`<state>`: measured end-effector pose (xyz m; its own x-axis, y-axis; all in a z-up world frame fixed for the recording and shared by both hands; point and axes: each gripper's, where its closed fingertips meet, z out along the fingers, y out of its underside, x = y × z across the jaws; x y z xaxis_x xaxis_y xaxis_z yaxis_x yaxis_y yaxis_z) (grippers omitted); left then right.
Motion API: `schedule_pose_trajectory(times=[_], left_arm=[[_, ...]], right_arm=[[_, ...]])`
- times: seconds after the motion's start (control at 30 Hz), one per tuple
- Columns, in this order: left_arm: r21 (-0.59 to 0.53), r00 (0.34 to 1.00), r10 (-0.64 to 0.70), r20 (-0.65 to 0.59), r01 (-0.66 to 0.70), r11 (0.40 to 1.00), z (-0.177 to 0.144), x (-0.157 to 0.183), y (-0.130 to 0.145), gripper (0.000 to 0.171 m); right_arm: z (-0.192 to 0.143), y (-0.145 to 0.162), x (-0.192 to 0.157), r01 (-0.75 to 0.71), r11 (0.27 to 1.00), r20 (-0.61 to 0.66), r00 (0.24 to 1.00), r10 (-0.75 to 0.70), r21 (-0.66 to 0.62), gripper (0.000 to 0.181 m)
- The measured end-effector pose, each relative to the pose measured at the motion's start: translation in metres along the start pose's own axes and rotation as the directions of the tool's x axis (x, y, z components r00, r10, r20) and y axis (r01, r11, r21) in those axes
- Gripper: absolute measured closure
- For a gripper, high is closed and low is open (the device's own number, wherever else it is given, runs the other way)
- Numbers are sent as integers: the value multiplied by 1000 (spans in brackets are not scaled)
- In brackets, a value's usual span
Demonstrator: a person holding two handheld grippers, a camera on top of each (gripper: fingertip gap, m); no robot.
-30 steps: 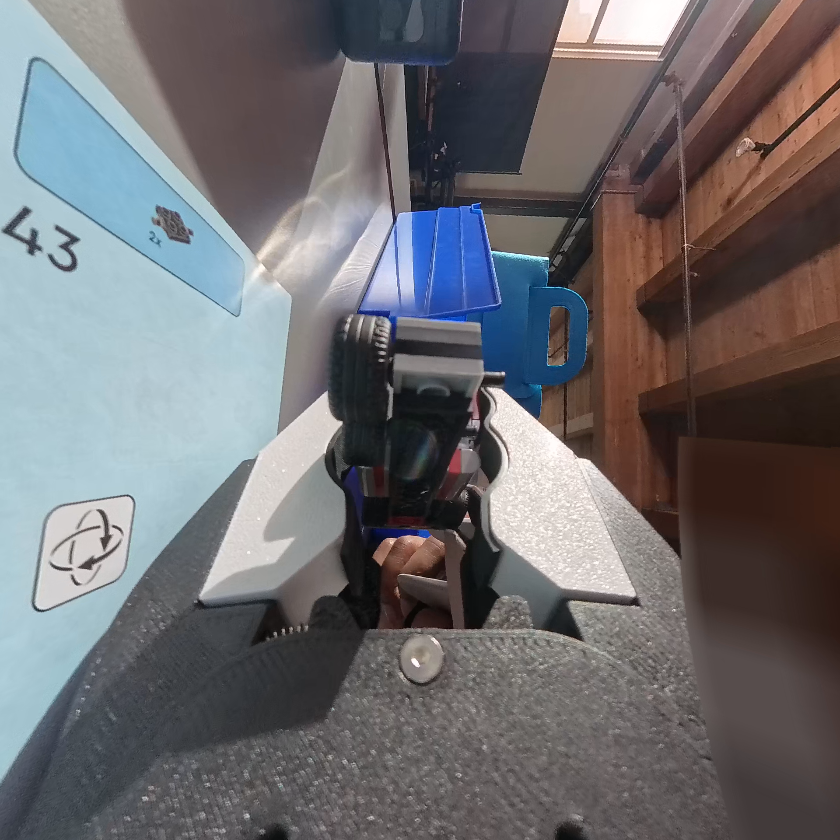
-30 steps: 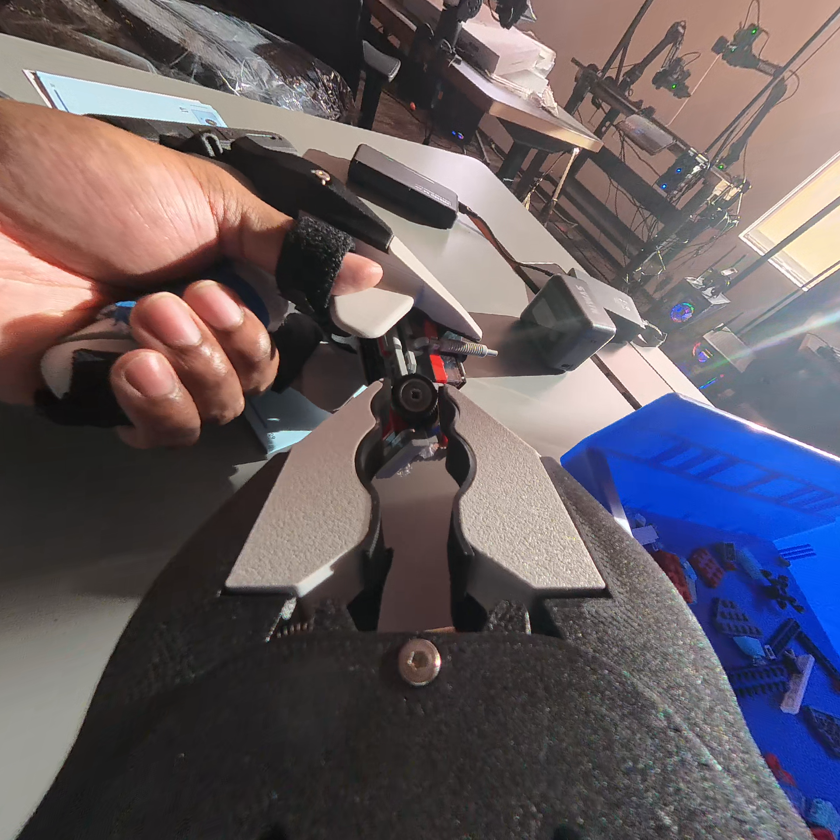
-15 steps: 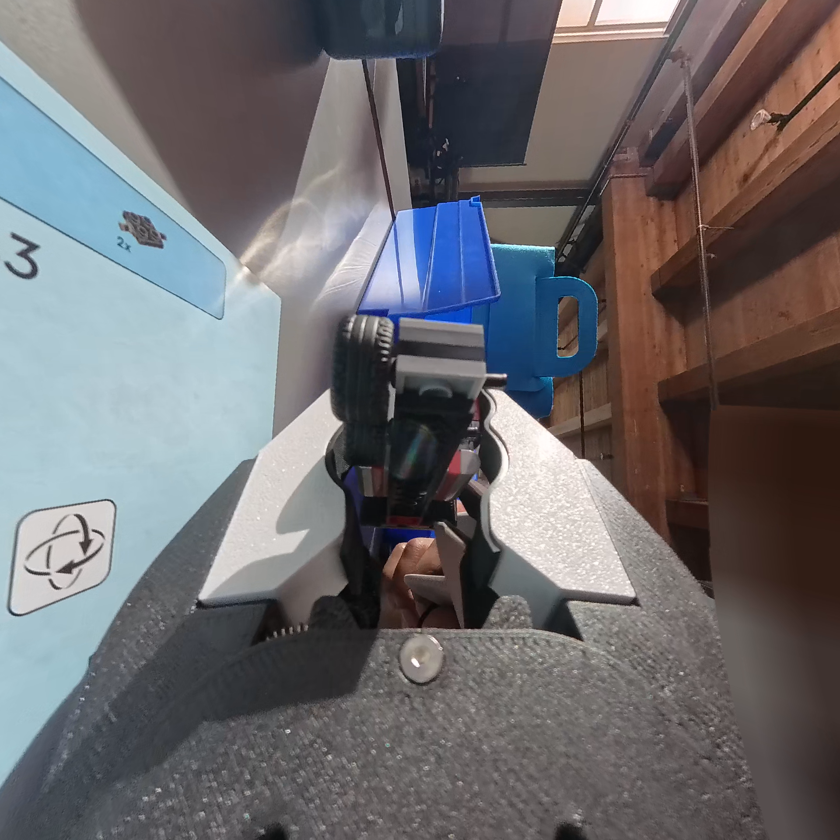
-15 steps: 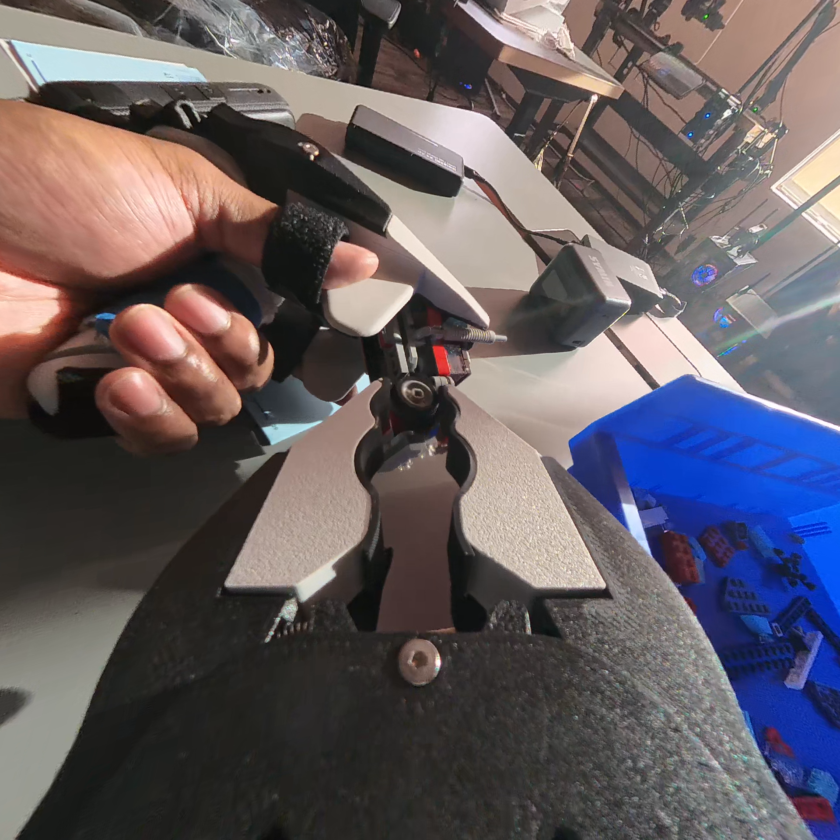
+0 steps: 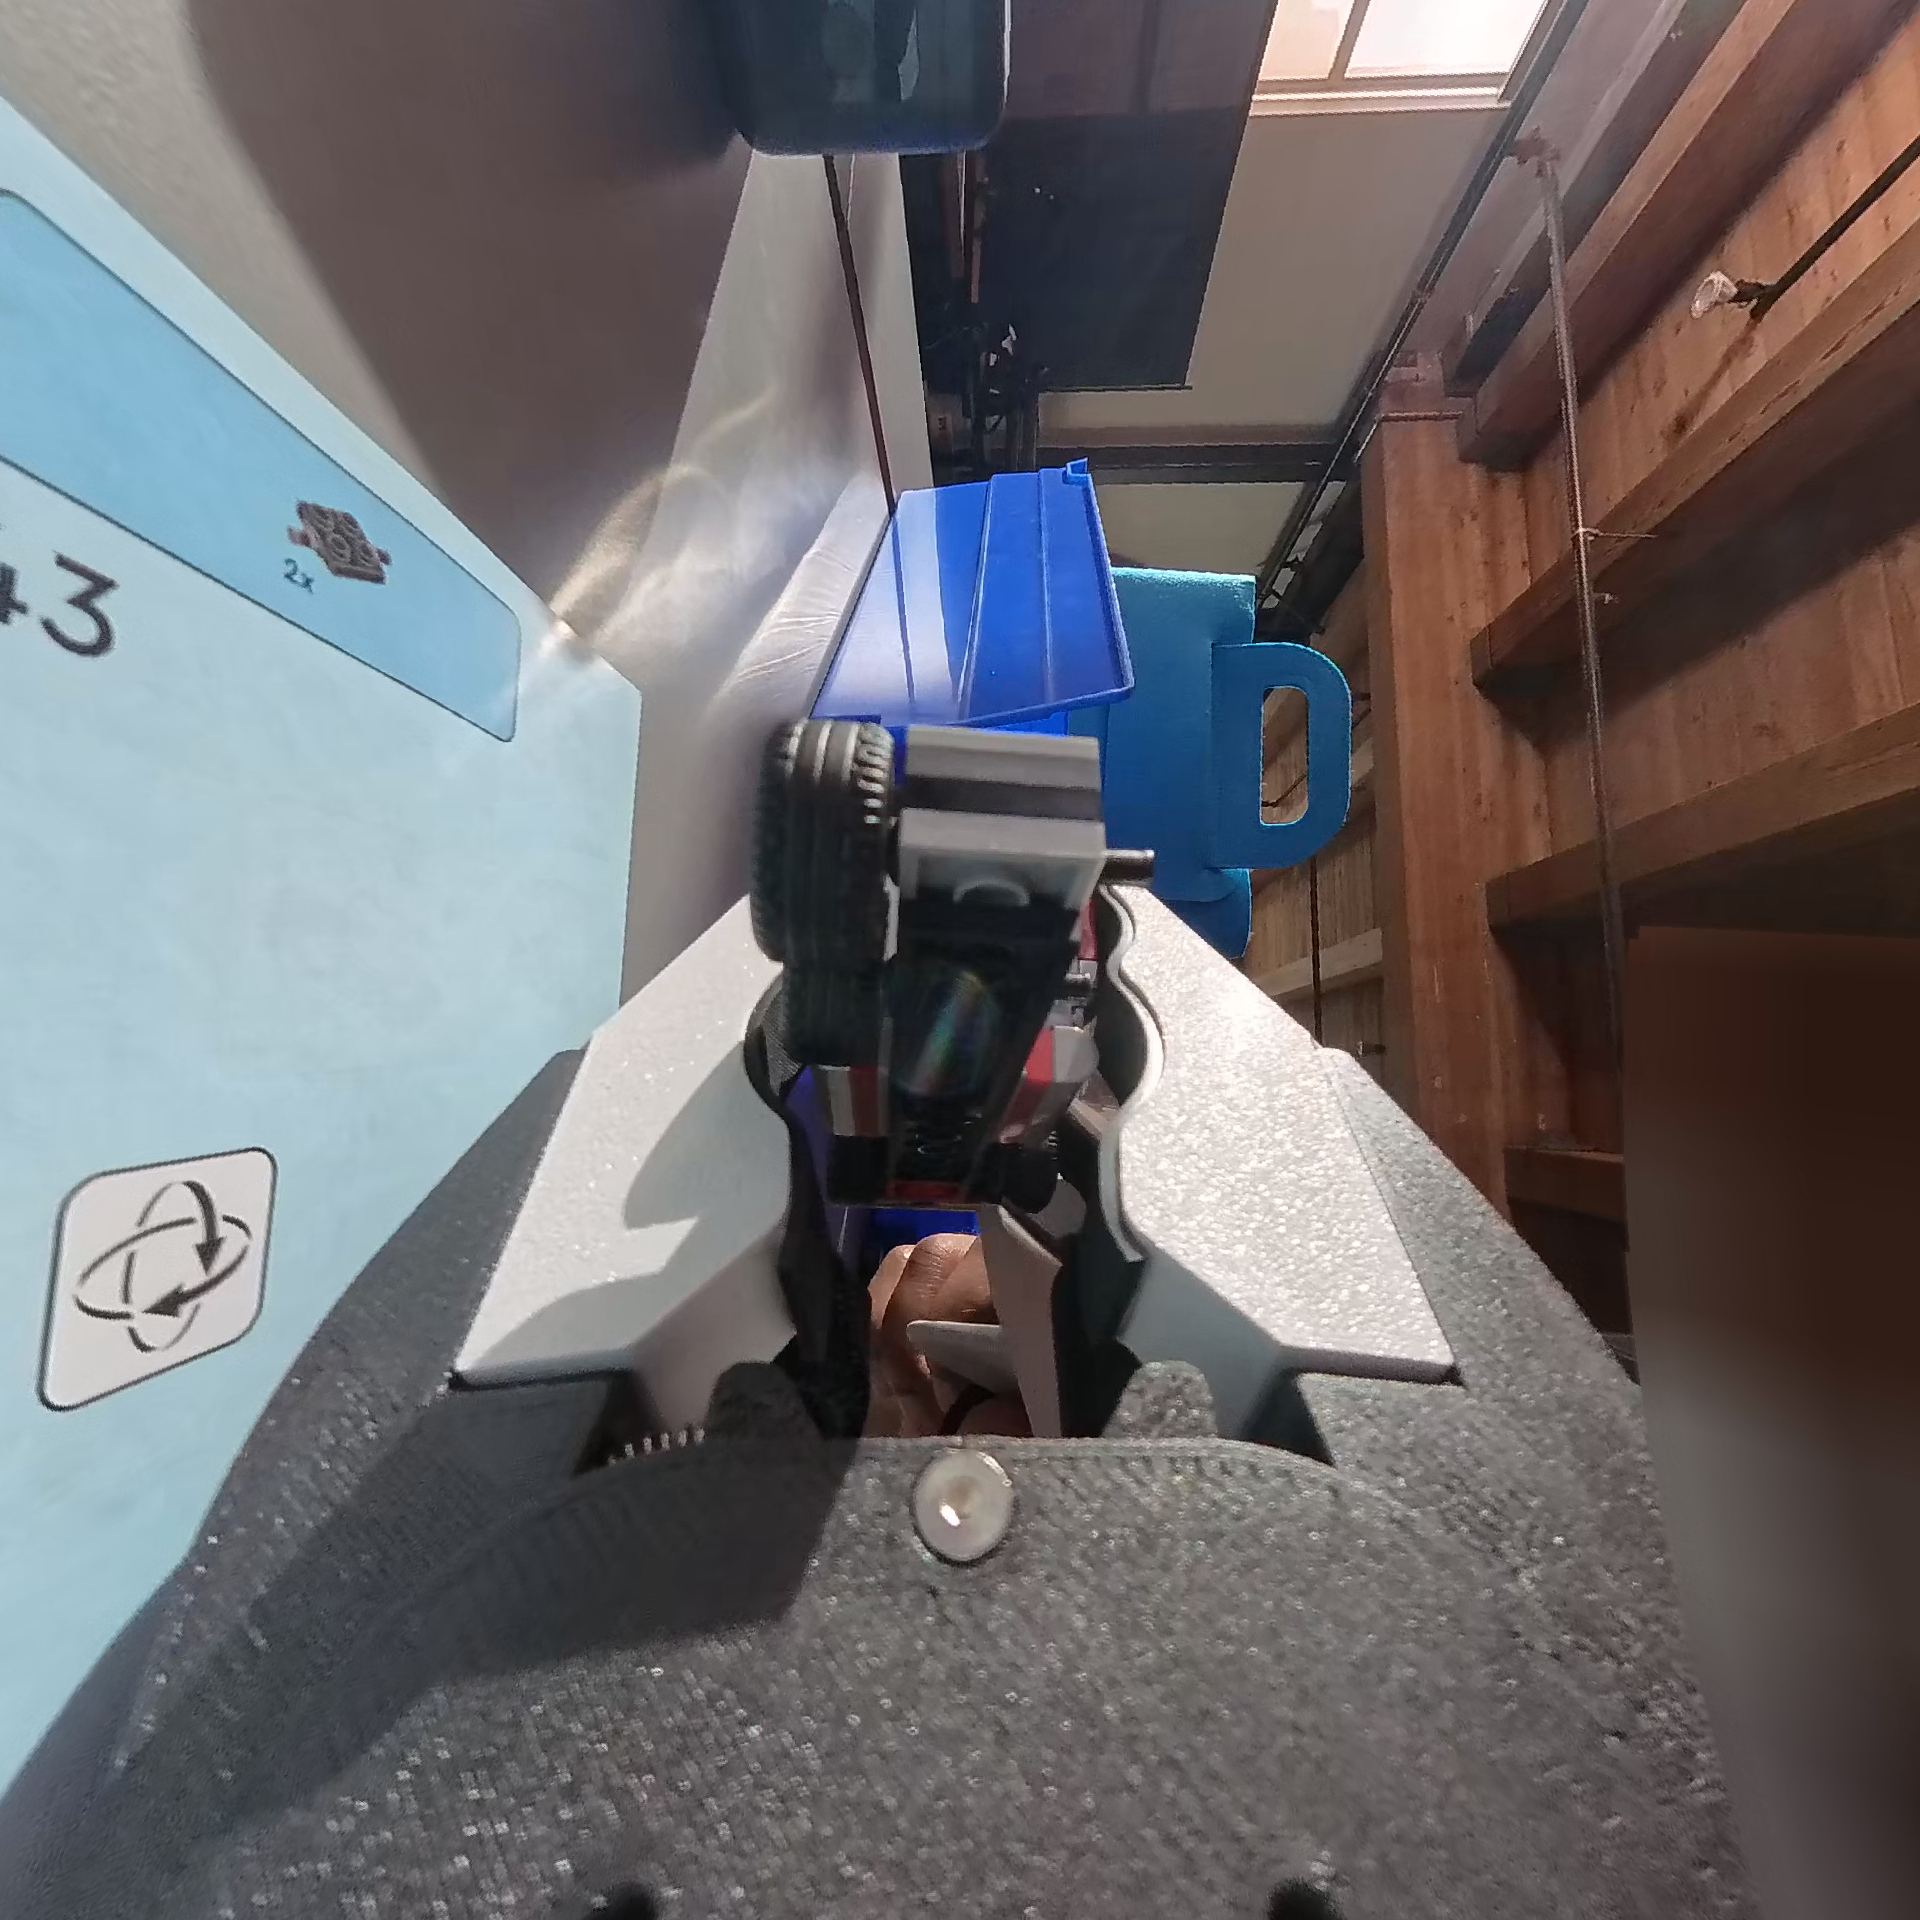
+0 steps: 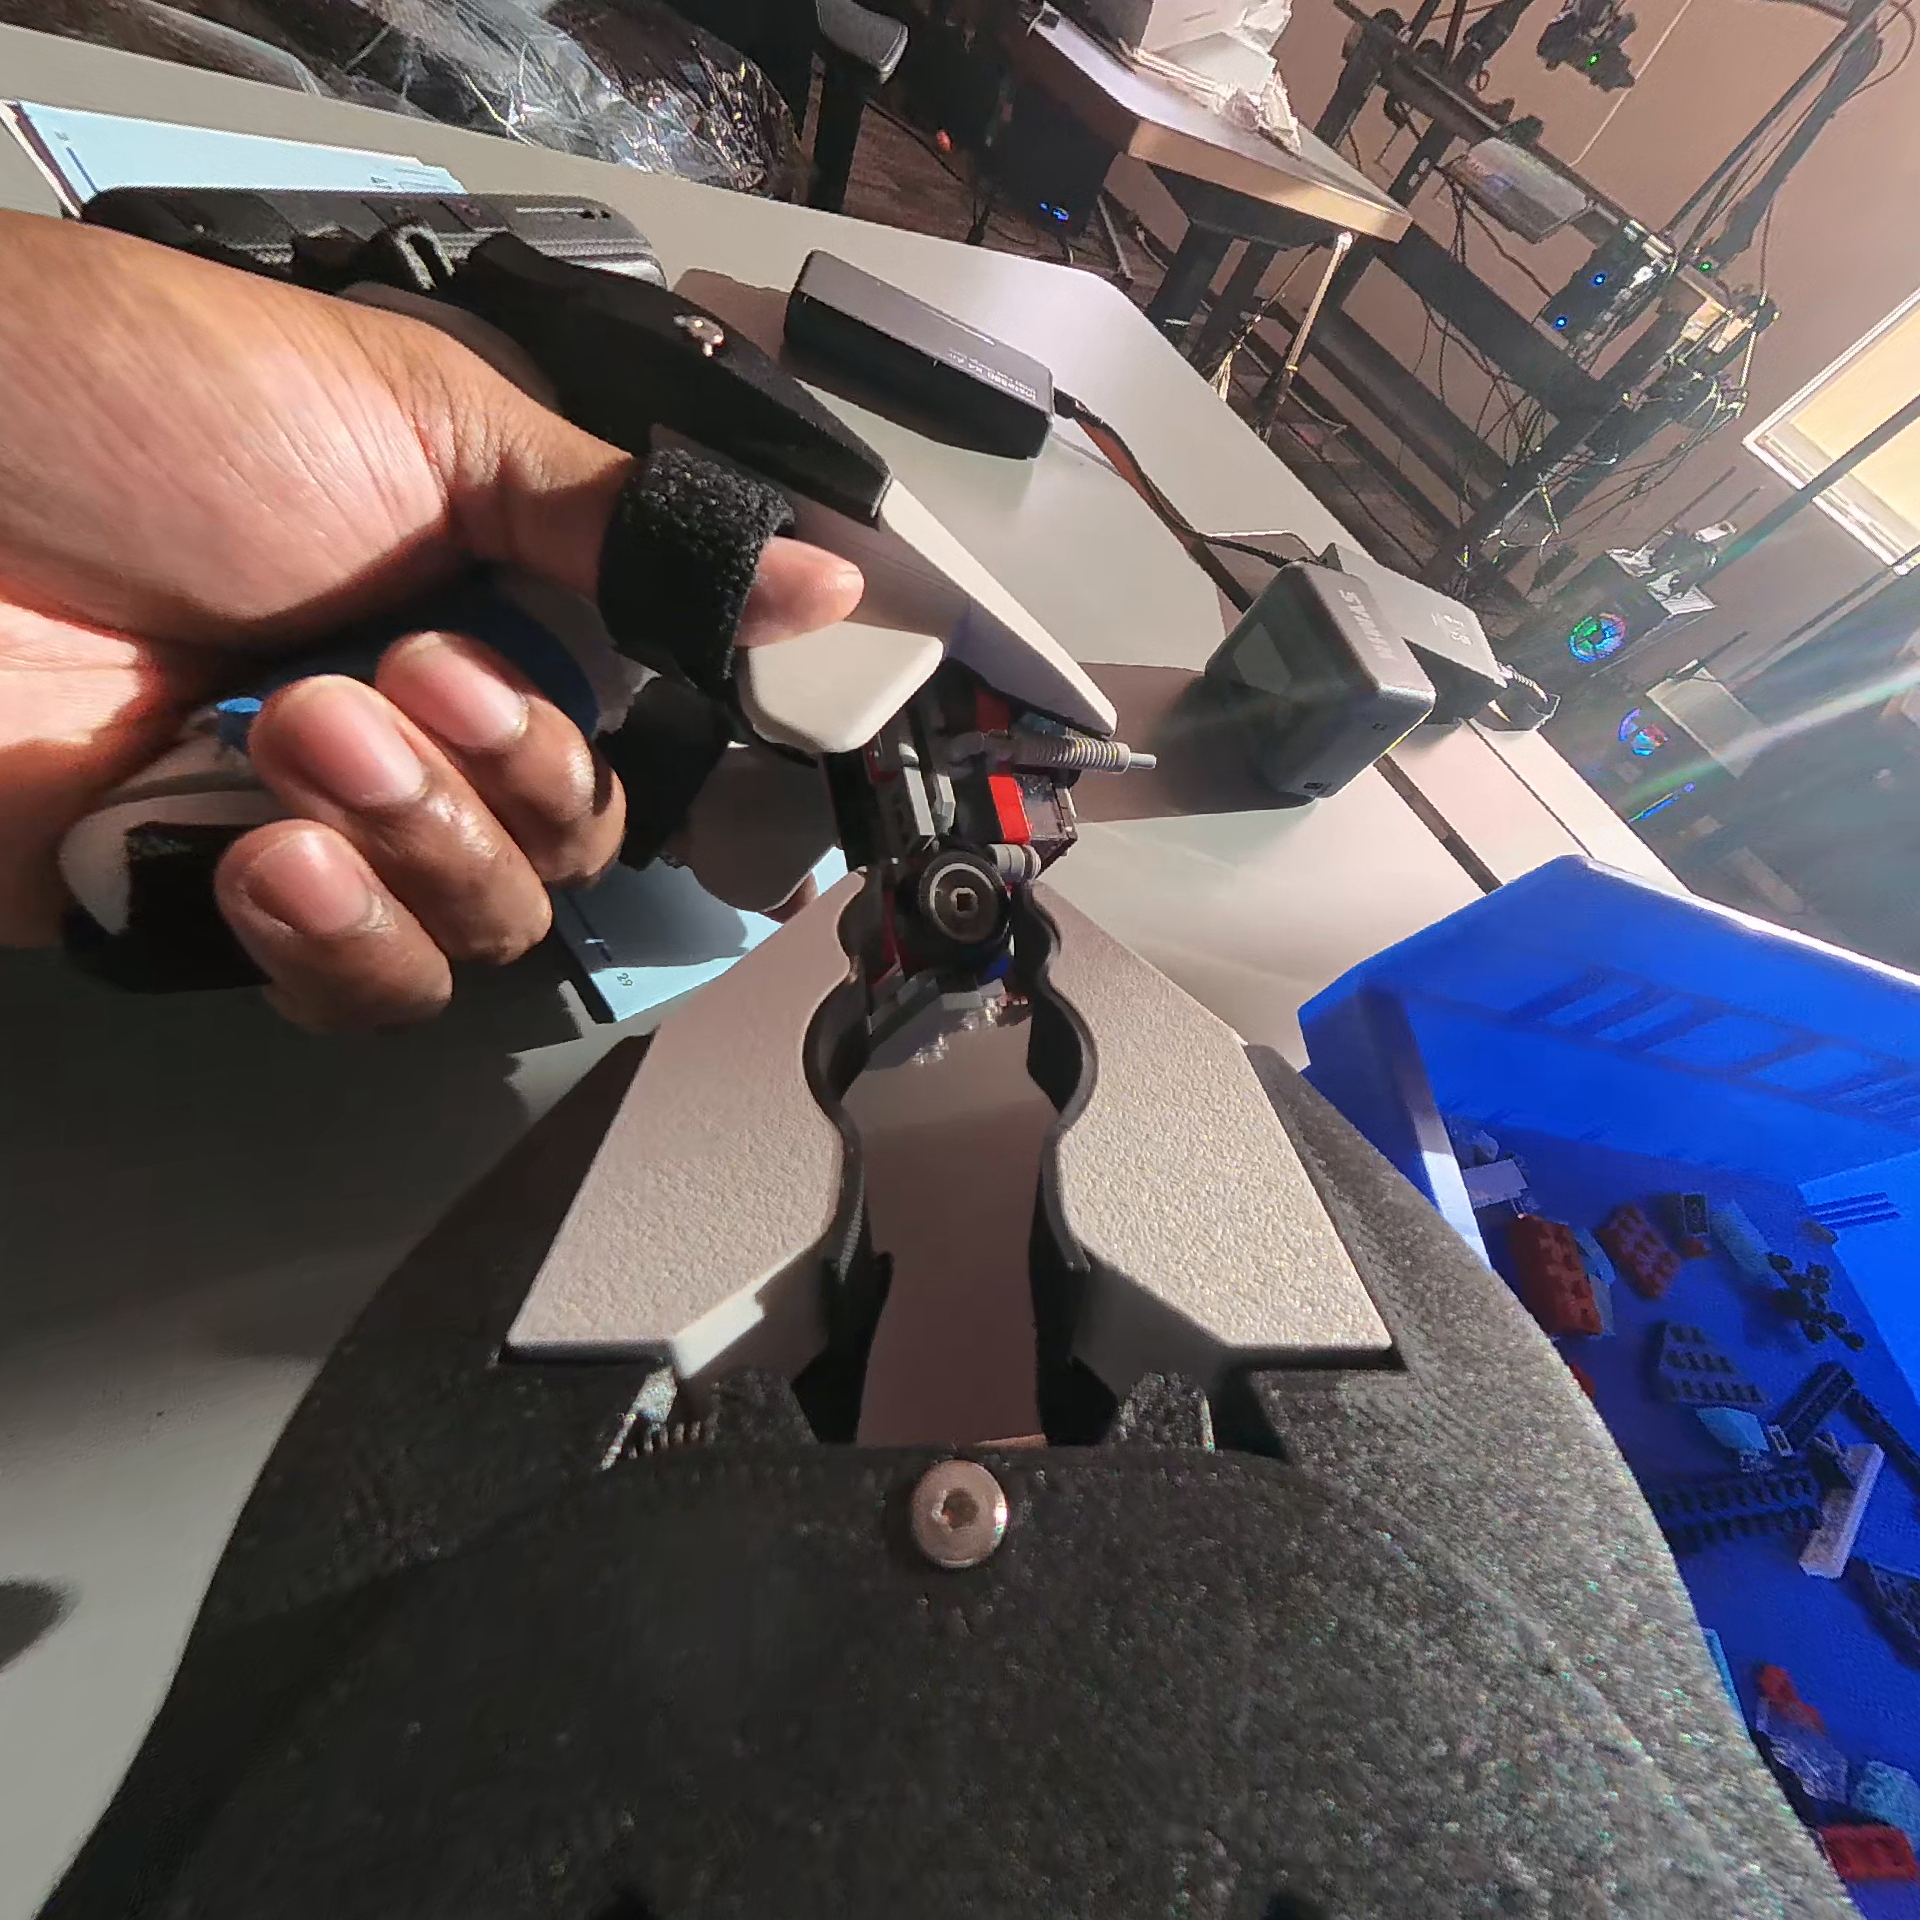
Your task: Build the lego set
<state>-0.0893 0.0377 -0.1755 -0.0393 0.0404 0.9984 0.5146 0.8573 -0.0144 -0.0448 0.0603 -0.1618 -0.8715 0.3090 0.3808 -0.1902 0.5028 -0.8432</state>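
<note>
Pale-blue instruction booklet at far left, flat on the grey table; left gripper pinching the partly built lego vehicle, black tyre on its left side. In the right wrist view: person's hand on the left gripper's handle, right gripper closed on the vehicle's black wheel hub, blue parts bin of loose bricks at far right.

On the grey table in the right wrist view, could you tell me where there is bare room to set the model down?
The grey table is bare below the hand, left of the right tongs. A smaller bare strip lies between the black box and the camera block, crossed by a cable. To the right it is crowded: the blue bin of loose bricks.
</note>
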Motion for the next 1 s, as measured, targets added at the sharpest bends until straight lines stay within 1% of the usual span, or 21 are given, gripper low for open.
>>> schedule_pose_trajectory(times=[0.17, 0.23, 0.3, 0.37, 0.4, 0.43, 0.47, 0.53, 0.6, 0.63, 0.73, 0.83, 0.9, 1.0], left_arm=[[1, 1000, -2, -4, 2, 1000, 0, 1, 0, 118], [2, 1000, -3, -6, 3, 1000, 0, 1, -1, 118], [9, 1000, -9, -17, 9, 1000, -1, 2, -2, 118], [20, 999, -19, -34, 19, 1000, -2, 4, -5, 118], [25, 999, -19, -43, 21, 999, -2, 5, -6, 118], [31, 998, -22, -52, 24, 999, -3, 6, -8, 118], [34, 998, -23, -56, 25, 999, -3, 7, -9, 118], [37, 998, -15, -56, 17, 999, -4, 8, -10, 118], [40, 998, -13, -60, 16, 999, -4, 9, -11, 118], [40, 998, -14, -62, 16, 999, -5, 9, -11, 119], [42, 997, -11, -76, 15, 999, -5, 12, -10, 119], [44, 995, -1, -101, 5, 999, -6, 16, -10, 119], [47, 993, 17, -120, -12, 999, -6, 20, -10, 119], [48, 989, 51, -141, -44, 998, -6, 26, -9, 119]], right_arm=[[-1, -2, 0, -1, 1000, -2, 1000, 1, 15, 153], [-2, -4, 2, -23, 999, -3, 1000, 23, 26, 151], [-4, -4, 6, -106, 994, 2, 994, 106, 32, 149], [-7, -3, 12, -253, 966, 24, 967, 252, 49, 143], [-9, -3, 15, -349, 935, 47, 937, 346, 60, 139], [-11, -4, 17, -455, 888, 79, 890, 449, 73, 136], [-14, -4, 19, -561, 824, 120, 826, 551, 82, 132], [-18, -7, 21, -733, 674, 209, 675, 707, 90, 125], [-18, -4, 23, -831, 550, 247, 550, 797, 77, 121], [-16, -1, 22, -868, 493, 260, 489, 833, 55, 115], [-9, 3, 14, -949, 315, 319, 292, 902, -21, 103], [-5, 2, 8, -982, 169, 386, 124, 914, -85, 100], [-3, 1, 5, -988, 102, 415, 43, 909, -120, 99], [-2, 1, 3, -988, 40, 441, -30, 897, -148, 100]])
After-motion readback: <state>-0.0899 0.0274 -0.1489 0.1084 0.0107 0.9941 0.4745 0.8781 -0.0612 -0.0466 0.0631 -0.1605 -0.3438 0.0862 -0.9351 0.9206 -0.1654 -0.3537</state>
